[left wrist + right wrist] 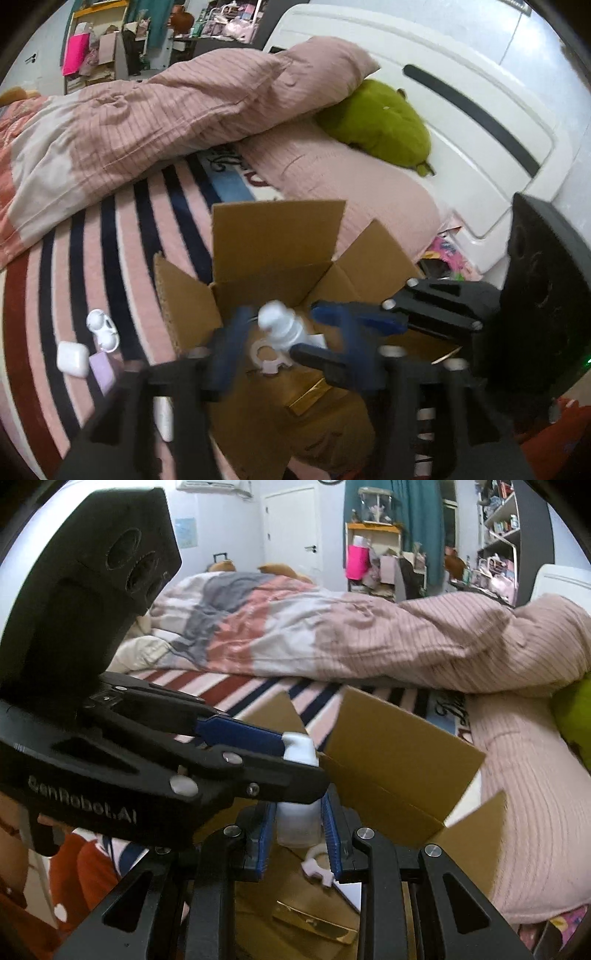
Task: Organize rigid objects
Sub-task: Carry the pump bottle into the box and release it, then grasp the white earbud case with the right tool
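Observation:
A small white bottle [275,323] [297,825] hangs over an open cardboard box [275,240] [400,755] on the bed. My right gripper [298,812] is shut on the bottle's body; in the left wrist view it reaches in from the right [303,328]. My left gripper [291,325] [304,760] stands open around the bottle's top, with a gap on each side of it in the left wrist view. Its upper blue pad [240,734] ends at the cap. A white ring-shaped piece [266,356] [317,867] lies inside the box.
On the striped blanket [122,236] left of the box lie a white earbud case [72,359], a lilac case [101,369] and a white clip-like piece [101,326]. A pink duvet [166,110], a green plush [380,122] and the white headboard [480,92] lie behind.

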The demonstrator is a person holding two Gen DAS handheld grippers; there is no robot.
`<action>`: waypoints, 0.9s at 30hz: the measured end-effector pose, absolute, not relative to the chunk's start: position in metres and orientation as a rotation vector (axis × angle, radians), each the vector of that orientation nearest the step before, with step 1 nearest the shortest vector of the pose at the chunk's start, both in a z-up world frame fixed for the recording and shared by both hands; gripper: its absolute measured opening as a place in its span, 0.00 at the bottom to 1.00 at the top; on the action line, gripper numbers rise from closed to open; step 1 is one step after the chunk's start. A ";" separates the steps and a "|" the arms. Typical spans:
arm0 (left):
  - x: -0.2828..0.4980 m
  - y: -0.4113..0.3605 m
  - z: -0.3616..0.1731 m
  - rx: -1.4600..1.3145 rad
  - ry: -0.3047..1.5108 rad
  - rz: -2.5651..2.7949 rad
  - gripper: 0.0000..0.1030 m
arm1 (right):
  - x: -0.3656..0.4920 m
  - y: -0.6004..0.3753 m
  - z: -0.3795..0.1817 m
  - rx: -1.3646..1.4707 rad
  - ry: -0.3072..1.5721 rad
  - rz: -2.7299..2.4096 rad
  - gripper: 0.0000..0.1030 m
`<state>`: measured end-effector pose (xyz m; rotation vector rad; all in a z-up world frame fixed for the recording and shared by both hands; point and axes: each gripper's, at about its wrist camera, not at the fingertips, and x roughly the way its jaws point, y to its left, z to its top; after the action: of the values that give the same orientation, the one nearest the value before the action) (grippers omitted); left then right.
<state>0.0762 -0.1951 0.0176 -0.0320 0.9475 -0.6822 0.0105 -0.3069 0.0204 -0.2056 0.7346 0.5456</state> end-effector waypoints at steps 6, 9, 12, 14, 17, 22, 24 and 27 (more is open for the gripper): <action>0.063 -0.164 0.031 -0.067 0.893 -0.655 0.66 | 0.009 -0.305 0.025 -0.193 0.727 0.537 0.59; 0.056 -0.135 0.041 -0.101 0.862 -0.611 0.67 | 0.007 -0.293 0.027 -0.214 0.716 0.566 0.78; 0.047 -0.103 0.047 -0.118 0.835 -0.536 0.68 | -0.001 -0.273 0.031 -0.250 0.678 0.611 0.95; 0.040 -0.076 0.049 -0.135 0.819 -0.480 0.68 | -0.006 -0.255 0.033 -0.290 0.651 0.636 0.95; 0.030 -0.040 0.047 -0.163 0.802 -0.409 0.68 | -0.012 -0.222 0.035 -0.329 0.640 0.685 0.95; 0.014 0.022 0.031 -0.215 0.789 -0.289 0.68 | -0.007 -0.170 0.028 -0.307 0.676 0.780 0.95; 0.009 0.046 0.020 -0.238 0.793 -0.245 0.68 | -0.003 -0.146 0.020 -0.310 0.714 0.816 0.95; 0.006 0.077 0.001 -0.265 0.809 -0.188 0.68 | 0.009 -0.109 -0.001 -0.324 0.803 0.849 0.95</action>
<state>0.0063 0.0766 0.0012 -0.2645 0.8090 -0.1882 0.0087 -0.1093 -0.0008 -0.3242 0.8033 0.8486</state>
